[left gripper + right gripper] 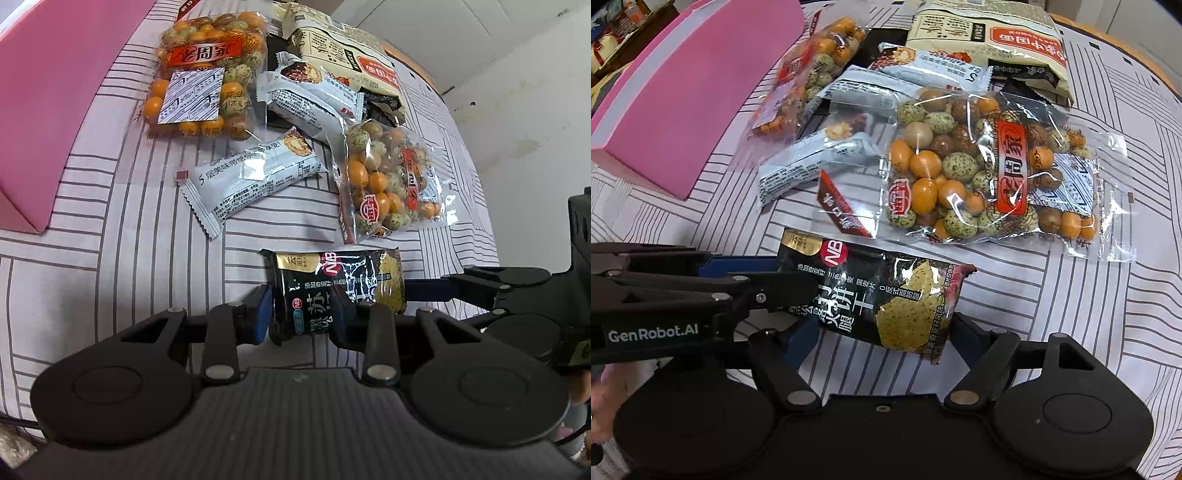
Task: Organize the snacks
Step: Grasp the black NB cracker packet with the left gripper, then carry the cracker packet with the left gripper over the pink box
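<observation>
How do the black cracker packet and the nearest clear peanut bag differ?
The black cracker packet is opaque and dark; the clear peanut bag shows orange and speckled nuts. The packet sits between both grippers' fingers, the left gripper shut on it; the bag lies untouched. Both rest on the striped cloth.

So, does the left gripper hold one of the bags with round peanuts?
No, the left gripper is shut on the black cracker packet; both peanut bags lie apart on the cloth.

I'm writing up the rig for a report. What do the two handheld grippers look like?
Both are matte black plastic: a ribbed body, two round discs, and linkage bars with silver rivets. The left gripper has blue pads on its fingers. It carries white GenRobot.AI lettering on its side. The right gripper also shows blue pads.
</observation>
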`<action>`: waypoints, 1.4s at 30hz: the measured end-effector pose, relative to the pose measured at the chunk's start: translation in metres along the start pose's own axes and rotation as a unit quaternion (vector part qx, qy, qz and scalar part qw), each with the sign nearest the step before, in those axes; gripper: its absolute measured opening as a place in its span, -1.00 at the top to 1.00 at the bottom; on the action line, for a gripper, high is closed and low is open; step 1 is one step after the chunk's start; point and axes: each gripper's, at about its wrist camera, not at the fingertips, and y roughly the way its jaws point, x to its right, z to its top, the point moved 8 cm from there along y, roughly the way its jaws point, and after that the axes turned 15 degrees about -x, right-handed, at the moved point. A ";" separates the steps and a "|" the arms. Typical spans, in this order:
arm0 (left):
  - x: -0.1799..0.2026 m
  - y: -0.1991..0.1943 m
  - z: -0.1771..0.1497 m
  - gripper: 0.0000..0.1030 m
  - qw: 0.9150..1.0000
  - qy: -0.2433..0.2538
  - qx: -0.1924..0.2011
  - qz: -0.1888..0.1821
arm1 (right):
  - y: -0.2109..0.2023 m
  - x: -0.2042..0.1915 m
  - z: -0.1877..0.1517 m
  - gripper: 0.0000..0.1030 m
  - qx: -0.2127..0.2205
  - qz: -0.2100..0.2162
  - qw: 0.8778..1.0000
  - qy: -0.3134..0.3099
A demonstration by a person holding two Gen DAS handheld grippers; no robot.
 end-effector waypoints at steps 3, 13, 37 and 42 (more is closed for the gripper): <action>0.002 -0.003 -0.003 0.36 1.000 0.011 0.001 0.013 | -0.002 -0.005 -0.003 -0.61 -0.007 -0.004 1.000 -0.014; 0.007 -0.029 -0.018 0.28 1.000 0.008 -0.008 0.009 | -0.027 -0.036 -0.010 -0.74 0.035 -0.013 0.998 -0.057; -0.011 -0.179 -0.072 0.25 0.995 0.047 0.059 0.066 | -0.122 -0.152 -0.035 -0.74 0.119 0.013 0.982 -0.144; -0.020 -0.210 -0.067 0.25 0.992 0.038 0.080 0.085 | -0.139 -0.177 -0.016 -0.73 0.144 -0.005 0.976 -0.164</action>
